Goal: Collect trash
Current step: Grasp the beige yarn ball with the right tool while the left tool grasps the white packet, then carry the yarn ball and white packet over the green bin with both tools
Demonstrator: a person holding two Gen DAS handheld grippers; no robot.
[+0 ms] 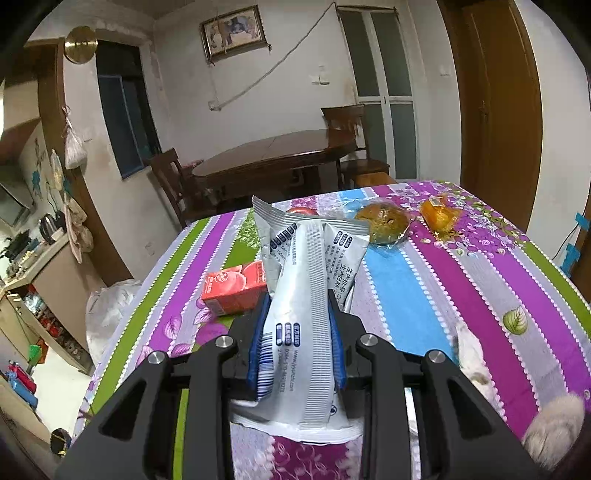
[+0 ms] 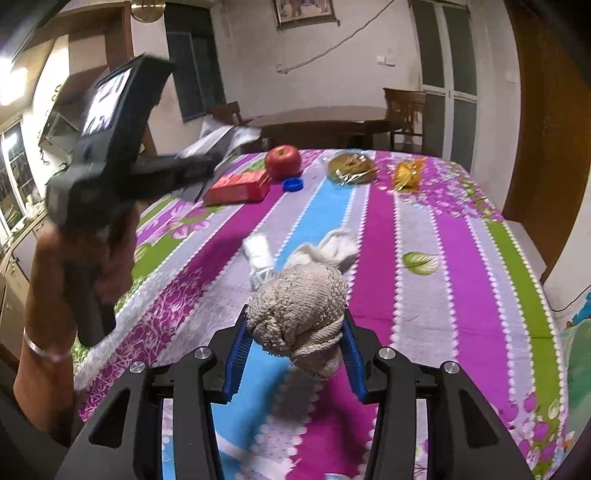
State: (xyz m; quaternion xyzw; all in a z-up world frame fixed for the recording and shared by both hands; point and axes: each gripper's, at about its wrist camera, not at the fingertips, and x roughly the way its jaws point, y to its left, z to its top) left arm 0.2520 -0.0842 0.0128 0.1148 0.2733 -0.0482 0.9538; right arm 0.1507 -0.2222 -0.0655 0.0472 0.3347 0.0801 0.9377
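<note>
Left hand-held gripper [image 1: 300,325] clenched on a silver wrapper [image 1: 303,295], right hand-held gripper [image 2: 295,332] grasping a balled beige cloth [image 2: 299,310], above the striped worktop [image 2: 461,258]

Your views show even, dim indoor light and strong fisheye bending at black corners. Your left gripper [image 2: 218,155] is motion-blurred.

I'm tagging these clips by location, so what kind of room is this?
Most likely a home's dining area beside a kitchen: a wooden dining table with chairs, a kitchen counter holding a kettle, and a framed picture on the wall.
</note>
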